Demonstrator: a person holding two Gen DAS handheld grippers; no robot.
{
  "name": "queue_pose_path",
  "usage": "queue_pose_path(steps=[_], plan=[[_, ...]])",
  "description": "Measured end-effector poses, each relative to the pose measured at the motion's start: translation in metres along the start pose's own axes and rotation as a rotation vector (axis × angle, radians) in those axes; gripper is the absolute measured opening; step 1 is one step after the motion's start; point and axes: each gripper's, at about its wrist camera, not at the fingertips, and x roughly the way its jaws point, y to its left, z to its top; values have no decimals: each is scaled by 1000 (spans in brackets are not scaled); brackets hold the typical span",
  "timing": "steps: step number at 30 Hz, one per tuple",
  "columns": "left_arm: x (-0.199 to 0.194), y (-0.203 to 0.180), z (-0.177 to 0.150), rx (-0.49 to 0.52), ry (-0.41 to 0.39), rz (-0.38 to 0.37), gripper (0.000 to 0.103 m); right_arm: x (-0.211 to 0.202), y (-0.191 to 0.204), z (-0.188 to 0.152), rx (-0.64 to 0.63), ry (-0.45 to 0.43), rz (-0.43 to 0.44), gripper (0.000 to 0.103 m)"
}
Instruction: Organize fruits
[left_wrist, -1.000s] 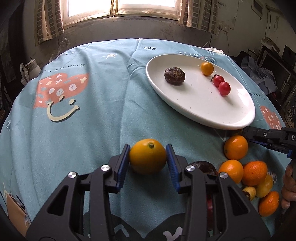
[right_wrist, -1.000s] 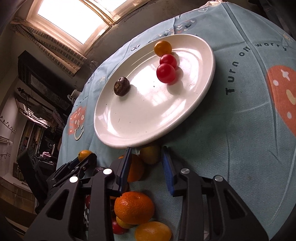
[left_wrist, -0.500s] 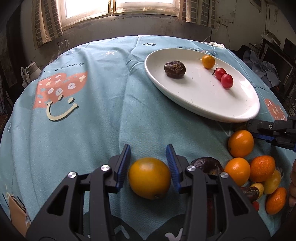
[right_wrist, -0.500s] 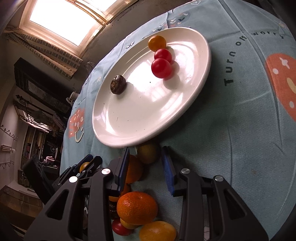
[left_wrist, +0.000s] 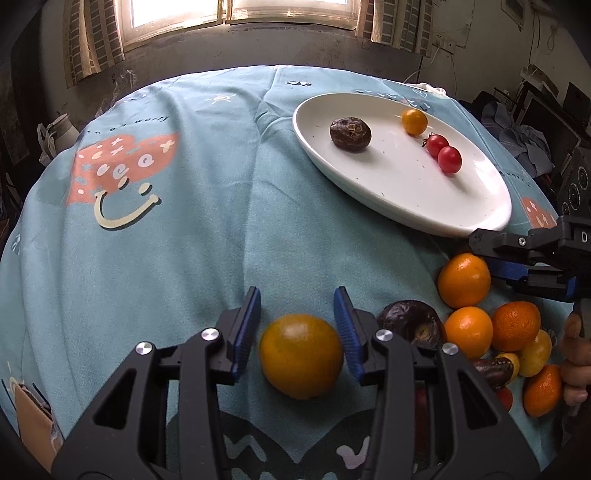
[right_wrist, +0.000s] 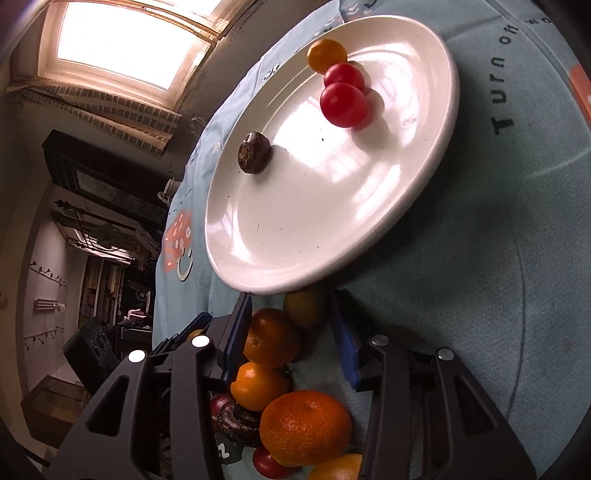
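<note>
My left gripper (left_wrist: 297, 314) is open; a yellow-orange citrus fruit (left_wrist: 301, 356) lies on the cloth between its jaws, just clear of both pads. My right gripper (right_wrist: 291, 317) is open over a small yellow-green fruit (right_wrist: 304, 306) and an orange (right_wrist: 269, 338) at the plate's near rim; it also shows in the left wrist view (left_wrist: 517, 258). The white oval plate (left_wrist: 417, 188) holds a dark passion fruit (left_wrist: 350, 133), a small orange fruit (left_wrist: 414, 121) and two cherry tomatoes (left_wrist: 443, 153). A pile of oranges and mandarins (left_wrist: 491, 325) lies to the right.
A dark passion fruit (left_wrist: 412, 323) lies right of my left gripper. The round table has a blue printed cloth (left_wrist: 166, 240). A window and wall stand behind, with clutter at the right. The holder's fingers (left_wrist: 574, 365) show at the right edge.
My left gripper let go of the yellow-orange fruit, which now rests lower between the opened jaws. My right gripper moved closer to the plate rim and tilted.
</note>
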Motion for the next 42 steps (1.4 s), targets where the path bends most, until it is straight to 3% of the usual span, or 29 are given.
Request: queue_pose_path(steps=[4,5,7,11,16,26,29,36,42], plan=[[-4,-1,-4,12,2,8,43,-4,2,2,-18,17,-12,40],[-6,-1,-5,18,-2,13,43,-7,0,3,-19,14,-12,36],[-12,1,-6,10,-13,9,43,-12,-8,3,6,16,3,16],[-17,6,-6,-12,-18,0,43,-8,-5,2,-11,24,-6,16],[-17,3,-7,3,-17,10,43,-1,-8,2,34,39,-1,28],[-9,1,-13,28,14,15,51,3,1,0,-1,19,-28,26],[-12,3,-15,20,6,-5,39,-4,3,-4,-15,21,-6,26],[-22,2,-24,8,-27,7,38,-45,2,-15,-41,-76,8,26],[-52,-1,6,-61,-133,-64,38,-92,30,-18,-171,-292,-84,26]])
